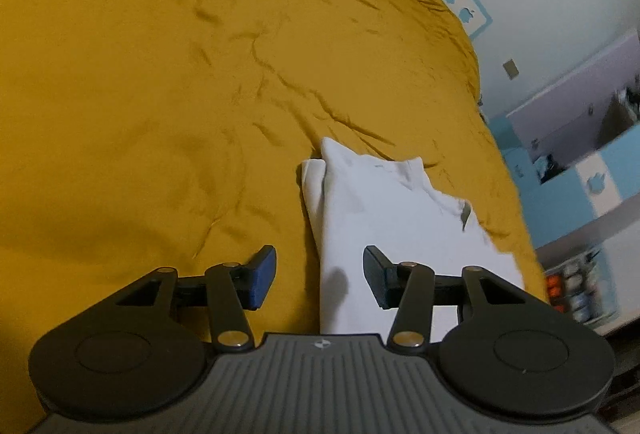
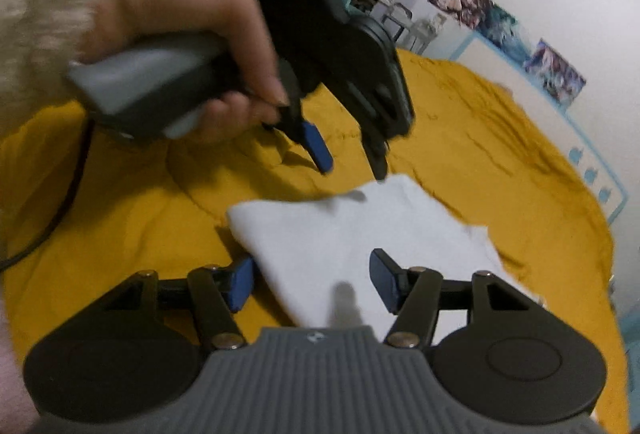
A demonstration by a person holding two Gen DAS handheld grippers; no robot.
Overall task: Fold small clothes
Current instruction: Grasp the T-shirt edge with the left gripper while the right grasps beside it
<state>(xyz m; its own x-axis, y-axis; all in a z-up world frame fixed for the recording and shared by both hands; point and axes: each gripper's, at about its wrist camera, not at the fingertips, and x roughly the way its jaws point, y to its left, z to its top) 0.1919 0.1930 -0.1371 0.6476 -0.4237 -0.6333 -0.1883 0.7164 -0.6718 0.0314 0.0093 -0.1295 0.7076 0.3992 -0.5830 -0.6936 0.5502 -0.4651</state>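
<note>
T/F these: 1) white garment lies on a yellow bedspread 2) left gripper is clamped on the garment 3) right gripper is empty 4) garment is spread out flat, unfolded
1) True: the white garment lies on the yellow bedspread.
2) False: the left gripper is open, nothing pinched.
3) True: the right gripper is open above the cloth.
4) False: it is already folded into a compact shape with layered edges.
</note>
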